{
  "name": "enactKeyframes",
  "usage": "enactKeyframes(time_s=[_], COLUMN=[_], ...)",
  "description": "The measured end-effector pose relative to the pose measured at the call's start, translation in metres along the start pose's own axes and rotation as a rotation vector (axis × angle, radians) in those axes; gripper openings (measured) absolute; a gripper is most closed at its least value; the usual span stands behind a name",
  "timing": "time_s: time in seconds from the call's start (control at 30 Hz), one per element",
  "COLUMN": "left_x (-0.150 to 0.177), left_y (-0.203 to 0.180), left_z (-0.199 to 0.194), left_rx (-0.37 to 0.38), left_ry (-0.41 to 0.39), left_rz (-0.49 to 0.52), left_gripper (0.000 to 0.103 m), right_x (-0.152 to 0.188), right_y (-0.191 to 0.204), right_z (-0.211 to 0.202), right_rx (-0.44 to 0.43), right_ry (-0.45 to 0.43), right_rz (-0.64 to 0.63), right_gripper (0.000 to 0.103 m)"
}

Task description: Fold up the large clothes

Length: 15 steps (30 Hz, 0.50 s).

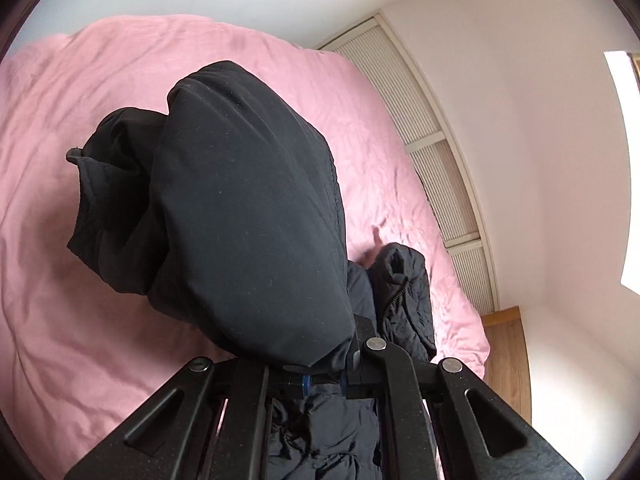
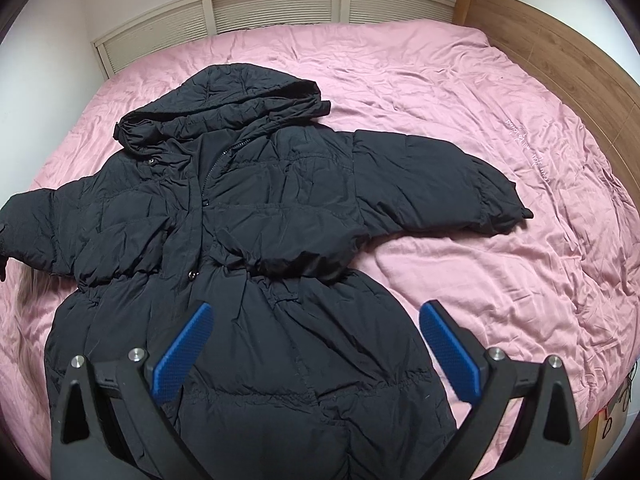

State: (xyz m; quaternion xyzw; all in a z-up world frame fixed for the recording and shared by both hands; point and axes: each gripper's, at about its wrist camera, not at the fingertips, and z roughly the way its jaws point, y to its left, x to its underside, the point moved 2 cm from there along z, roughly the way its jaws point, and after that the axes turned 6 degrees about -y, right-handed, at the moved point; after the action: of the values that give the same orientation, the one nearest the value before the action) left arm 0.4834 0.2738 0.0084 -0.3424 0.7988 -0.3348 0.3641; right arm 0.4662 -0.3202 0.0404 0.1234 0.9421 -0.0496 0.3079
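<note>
A long black puffer coat [image 2: 248,216] with a hood [image 2: 224,108] lies face up on the pink bedspread [image 2: 460,128], both sleeves spread outward. My right gripper [image 2: 316,344] is open and empty, its blue pads [image 2: 450,350] hovering above the coat's lower half. My left gripper [image 1: 320,368] is shut on the coat's sleeve [image 1: 240,216], which rises puffed in front of the camera and hides the fingertips. The coat's collar and zipper [image 1: 400,288] show behind it in the left wrist view.
A white slatted panel [image 2: 280,12] runs along the bed's far side, also in the left wrist view [image 1: 432,152]. A wooden headboard [image 2: 560,52] bounds the right edge. White walls surround the bed. A box [image 2: 616,420] sits on the floor at lower right.
</note>
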Motion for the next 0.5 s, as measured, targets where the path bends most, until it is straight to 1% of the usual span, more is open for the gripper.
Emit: enactKeyframes(time_s=[0.13,0.3,0.4,0.5], left_x=[0.025,0.069,0.098,0.120], left_y=[-0.050,-0.104,-0.130,-0.149], left_z=[0.009,0.033,0.045,0.068], left_rx=[0.048,0.104,0.129,0.141], left_ry=[0.040,0.120,0.165,0.207], left_rz=[0.075,0.154,0.194,0.212], left_gripper=[0.009,0.009,0.009,0.008], right_x=[-0.003,-0.003,-0.002,-0.001], right_y=[-0.017,-0.039,-0.052,-0.063], right_z=[0.006,0.010,0.009,0.008], right_rx=[-0.003,-0.014,-0.019,-0.020], right_ry=[0.014,0.029,0.036,0.042], right_rz=[-0.003,0.002,-0.001,-0.004], right_gripper=[0.103,0.103,0.103,0.103])
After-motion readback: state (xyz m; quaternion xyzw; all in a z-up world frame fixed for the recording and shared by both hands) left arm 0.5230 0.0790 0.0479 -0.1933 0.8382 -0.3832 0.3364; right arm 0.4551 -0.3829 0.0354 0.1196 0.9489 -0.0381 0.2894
